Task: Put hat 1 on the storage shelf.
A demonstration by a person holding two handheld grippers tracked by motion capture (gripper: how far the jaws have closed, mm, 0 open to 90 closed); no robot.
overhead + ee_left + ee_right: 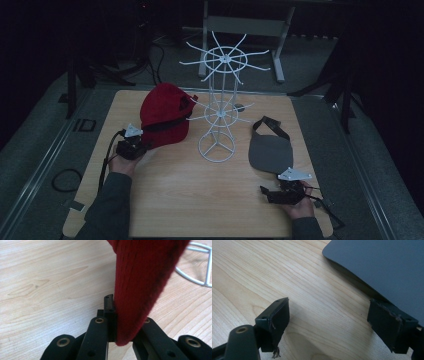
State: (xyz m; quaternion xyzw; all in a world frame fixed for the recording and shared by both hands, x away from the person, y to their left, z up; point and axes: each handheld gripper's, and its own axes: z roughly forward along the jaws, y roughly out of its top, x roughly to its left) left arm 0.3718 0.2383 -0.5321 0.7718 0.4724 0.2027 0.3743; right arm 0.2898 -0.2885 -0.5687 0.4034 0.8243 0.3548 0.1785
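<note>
A red knitted cap rests on the wooden table, left of a white wire rack. My left gripper is at the cap's near edge. In the left gripper view, the left gripper is shut on a fold of the red cap. A grey cap lies flat to the right of the rack. Just in front of it, my right gripper is low over the table. In the right gripper view, the right gripper is open with bare wood between its jaws, and its right jaw is beside the grey cap's brim.
The rack's round base stands just beyond the red cap, and its hooked arms spread at two heights. A strap trails behind the grey cap. Bare wood stretches along the table's front. Dark stands and cables surround the table.
</note>
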